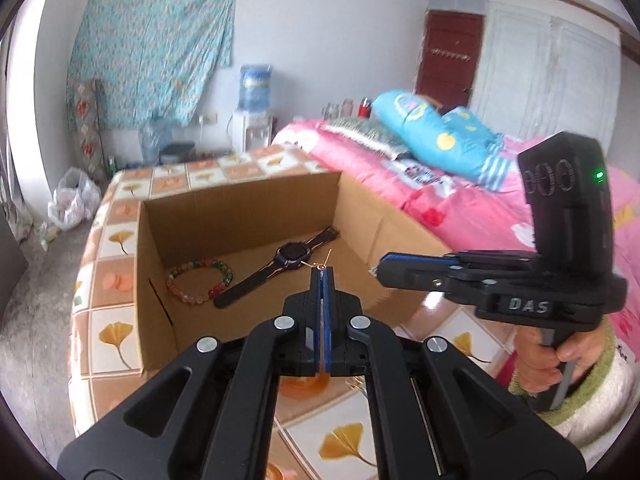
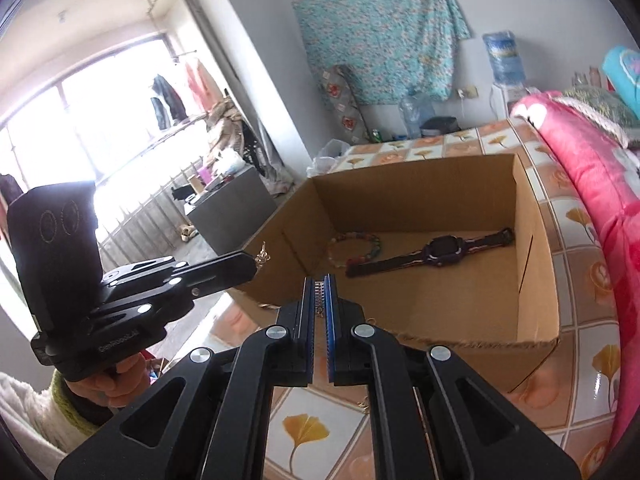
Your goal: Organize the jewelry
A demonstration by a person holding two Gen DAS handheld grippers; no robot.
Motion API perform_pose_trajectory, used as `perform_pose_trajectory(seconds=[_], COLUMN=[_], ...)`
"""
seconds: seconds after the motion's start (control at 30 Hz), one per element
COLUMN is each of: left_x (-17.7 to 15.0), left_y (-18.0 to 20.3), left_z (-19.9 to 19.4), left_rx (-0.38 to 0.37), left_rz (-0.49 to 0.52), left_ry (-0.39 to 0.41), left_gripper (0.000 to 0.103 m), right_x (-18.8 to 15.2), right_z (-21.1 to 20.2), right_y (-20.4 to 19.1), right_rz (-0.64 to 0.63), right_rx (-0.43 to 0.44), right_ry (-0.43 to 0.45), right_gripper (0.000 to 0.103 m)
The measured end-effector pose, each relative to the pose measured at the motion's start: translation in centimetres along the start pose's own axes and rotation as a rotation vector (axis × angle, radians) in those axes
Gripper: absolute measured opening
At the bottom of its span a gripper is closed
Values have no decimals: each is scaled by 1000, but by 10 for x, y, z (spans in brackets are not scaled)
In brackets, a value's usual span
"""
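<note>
Two claws, each closed on a small piece: left claw [image 1: 321, 274] pinches a gold earring [image 1: 320, 265], right claw [image 2: 319, 294] a silver chain [image 2: 319, 295]. Both light, fine, snag-prone; grip mid-body.

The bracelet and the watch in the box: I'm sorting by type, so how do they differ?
The bracelet is a closed ring of multicoloured beads; the watch is dark, with a square face and a strap laid out straight. The bracelet lies nearer the box's left wall in the left wrist view. Both rest flat on the box floor.
</note>
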State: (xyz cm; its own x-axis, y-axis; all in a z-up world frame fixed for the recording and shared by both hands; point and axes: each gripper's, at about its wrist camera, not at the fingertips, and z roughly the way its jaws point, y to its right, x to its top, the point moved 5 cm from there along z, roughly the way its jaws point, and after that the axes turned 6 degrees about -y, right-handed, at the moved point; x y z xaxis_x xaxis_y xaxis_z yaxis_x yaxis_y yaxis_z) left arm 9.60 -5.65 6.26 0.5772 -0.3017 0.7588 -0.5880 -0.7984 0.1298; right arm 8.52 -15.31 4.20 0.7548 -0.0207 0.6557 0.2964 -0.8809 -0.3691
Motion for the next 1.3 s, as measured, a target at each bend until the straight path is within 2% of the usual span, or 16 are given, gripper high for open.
perform_pose_trajectory(seconds=[0.13, 0.3, 0.37, 0.4, 0.5, 0.57, 0.67, 0.9, 1.0, 1.07, 1.13, 1.3], left_x=[12, 21, 24, 25, 27, 27, 26, 21, 13, 3, -8, -45], left_y=[-15, -31, -40, -42, -41, -39, -39, -35, -26, -19, -14, -3], left_z=[37, 72, 82, 85, 85, 85, 83, 44, 12, -10, -25, -48], left_rx=[13, 34, 42, 32, 35, 35, 41, 28, 13, 5, -5, -27], left_rz=[-34, -72, -106, -121, -112, -101, -104, -108, -82, -59, -57, -57], left_ry=[-72, -145, -165, -170, -154, -149, -147, -67, 9, 49, 62, 44], left_gripper=[0, 0, 4, 9, 14, 15, 15, 17, 31, 35, 48, 67], right_x=[18, 34, 36, 36, 36, 34, 35, 33, 25, 17, 2, -34], right_z=[24, 47, 49, 49, 46, 43, 36, 2, -17, -28, -38, -51], right_y=[24, 51, 55, 55, 56, 57, 58, 47, 36, 29, 21, 6], right_rz=[33, 100, 117, 121, 117, 121, 127, 115, 86, 64, 39, -7], right_rx=[-52, -74, -67, -66, -65, -71, -75, -62, -34, -15, 5, 46], right_ry=[-43, -88, -87, -83, -73, -67, -51, 23, 56, 65, 64, 36], right_gripper=[5, 6, 6, 6, 7, 12, 13, 14, 16, 20, 20, 20])
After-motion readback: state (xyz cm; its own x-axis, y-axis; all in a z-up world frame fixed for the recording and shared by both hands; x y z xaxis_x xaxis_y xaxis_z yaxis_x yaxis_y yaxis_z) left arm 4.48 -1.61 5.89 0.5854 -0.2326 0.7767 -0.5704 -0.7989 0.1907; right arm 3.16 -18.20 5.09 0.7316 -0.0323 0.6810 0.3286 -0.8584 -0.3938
